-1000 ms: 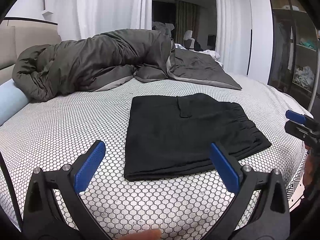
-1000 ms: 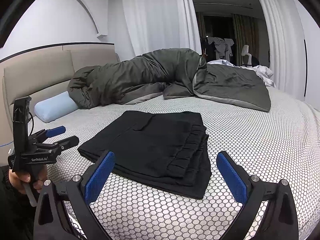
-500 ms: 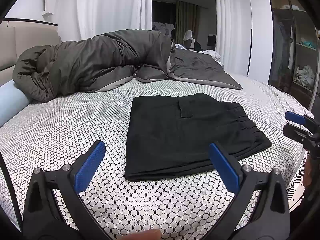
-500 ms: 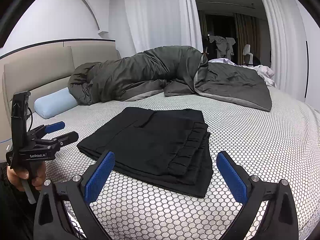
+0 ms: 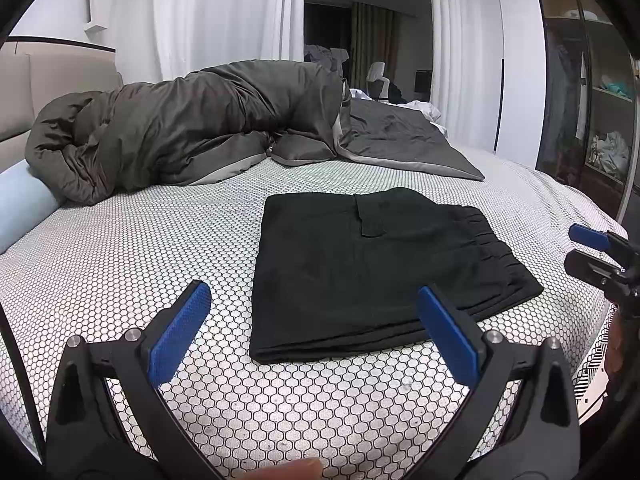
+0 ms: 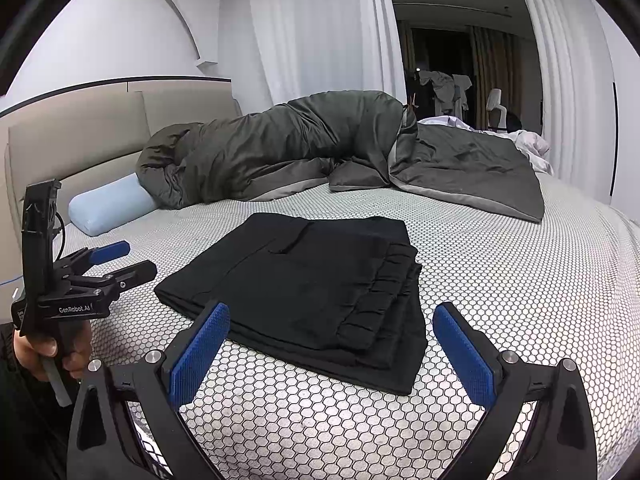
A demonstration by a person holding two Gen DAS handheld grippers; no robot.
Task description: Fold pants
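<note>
Both hand-held grippers hang above the near edge of a bed, jaws spread wide and holding nothing. Seen from its own camera, the left gripper (image 5: 314, 330) frames the near left corner of a pair of black pants (image 5: 372, 264), its blue pads (image 5: 178, 332) clear of the cloth. The right gripper (image 6: 332, 350) hovers just short of the waistband end of the same pants (image 6: 320, 284), likewise not touching. In the right view a hand (image 6: 52, 350) grips the left tool's handle at the picture's left edge; in the left view the right tool's tips poke in from the right edge.

Folded into a flat rectangle, the pants lie in the middle of the bed on a white sheet (image 5: 132, 248) printed with a black honeycomb pattern, the gathered waistband stacked along the right side and a pocket flap facing up. Behind them a dark grey-green quilt (image 6: 320, 144) is heaped across the mattress, one end resting against a pale blue bolster pillow (image 6: 106, 208) by the padded beige headboard (image 6: 80, 136). White curtains (image 6: 320, 28) hang beyond.
</note>
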